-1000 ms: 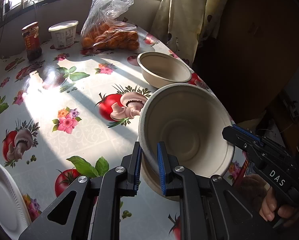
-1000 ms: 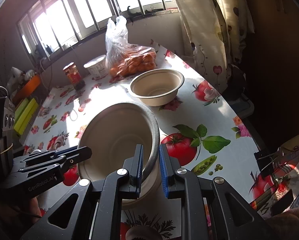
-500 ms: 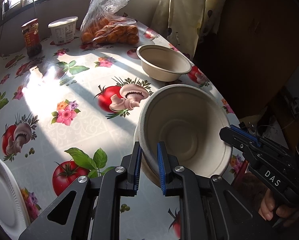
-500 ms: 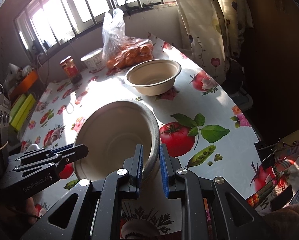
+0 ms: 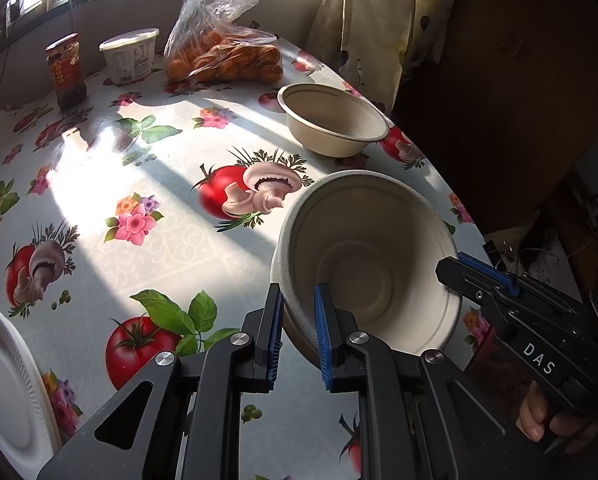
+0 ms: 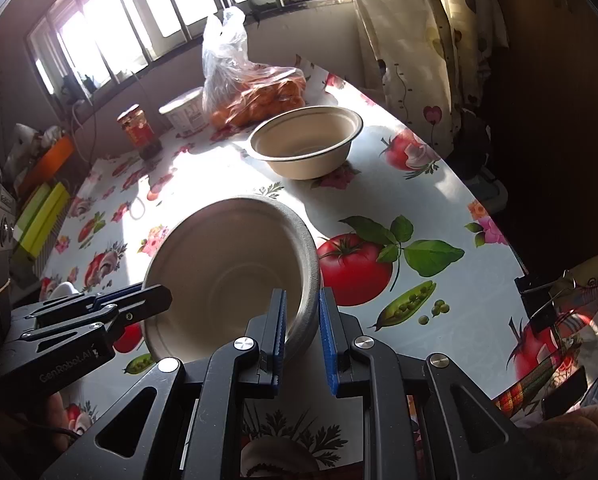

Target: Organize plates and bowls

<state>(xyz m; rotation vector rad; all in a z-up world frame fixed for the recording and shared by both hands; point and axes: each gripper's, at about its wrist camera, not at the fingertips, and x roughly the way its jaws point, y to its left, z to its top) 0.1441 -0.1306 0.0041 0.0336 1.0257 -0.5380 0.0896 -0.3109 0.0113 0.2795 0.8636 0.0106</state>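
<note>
A beige paper bowl point(image 5: 371, 264) is held tilted above the table between both grippers. My left gripper point(image 5: 298, 312) is shut on its left rim. My right gripper point(image 6: 302, 316) is shut on its right rim; it also shows in the left wrist view point(image 5: 475, 276). The same bowl shows in the right wrist view point(image 6: 227, 272), with the left gripper point(image 6: 139, 304) at its left edge. A second beige bowl point(image 5: 333, 120) stands upright on the table further away, also in the right wrist view point(image 6: 305, 142). A white plate point(image 5: 7, 388) lies at the near left.
A bag of oranges point(image 5: 223, 52), a white tub point(image 5: 129, 56) and a dark jar point(image 5: 65, 72) stand at the far end of the table by the window. The table's right edge point(image 5: 459, 200) is close, with a curtain and a dark cabinet beyond.
Both grippers have drawn back slightly with the bowl, so the far bowl looks a little further off. The grips on the rim have not changed.
</note>
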